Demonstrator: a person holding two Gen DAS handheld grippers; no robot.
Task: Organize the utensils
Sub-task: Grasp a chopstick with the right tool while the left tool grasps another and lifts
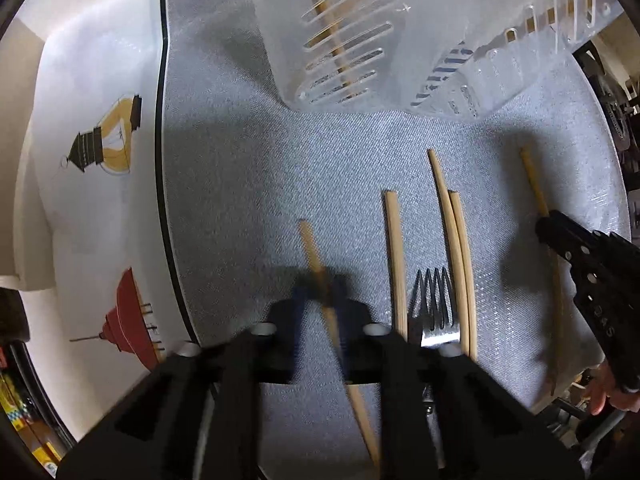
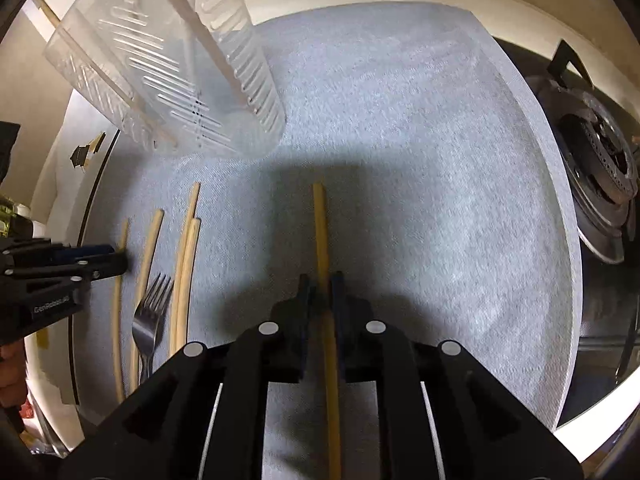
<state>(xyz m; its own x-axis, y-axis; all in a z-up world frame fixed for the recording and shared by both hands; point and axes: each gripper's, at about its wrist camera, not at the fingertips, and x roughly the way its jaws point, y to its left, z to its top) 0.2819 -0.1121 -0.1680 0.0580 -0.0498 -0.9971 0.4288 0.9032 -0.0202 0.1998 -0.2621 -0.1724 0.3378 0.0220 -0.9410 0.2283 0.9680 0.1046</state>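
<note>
Several wooden chopsticks and a metal fork [image 1: 434,312] lie on a grey mat [image 1: 248,184]. My left gripper [image 1: 320,290] is shut on one chopstick [image 1: 310,244], which slants up between its fingers. My right gripper [image 2: 321,284] is shut on a yellower chopstick [image 2: 320,220] and also shows at the right of the left wrist view [image 1: 560,232]. A clear slotted utensil holder [image 1: 352,40] stands at the mat's far side with chopsticks inside; it also shows in the right wrist view [image 2: 168,72]. Three loose chopsticks [image 2: 186,256] and the fork [image 2: 150,312] lie between the grippers.
A white cloth with lantern prints [image 1: 100,152] lies left of the mat. A gas stove burner [image 2: 600,184] sits right of the mat. The left gripper shows at the left edge of the right wrist view [image 2: 116,262].
</note>
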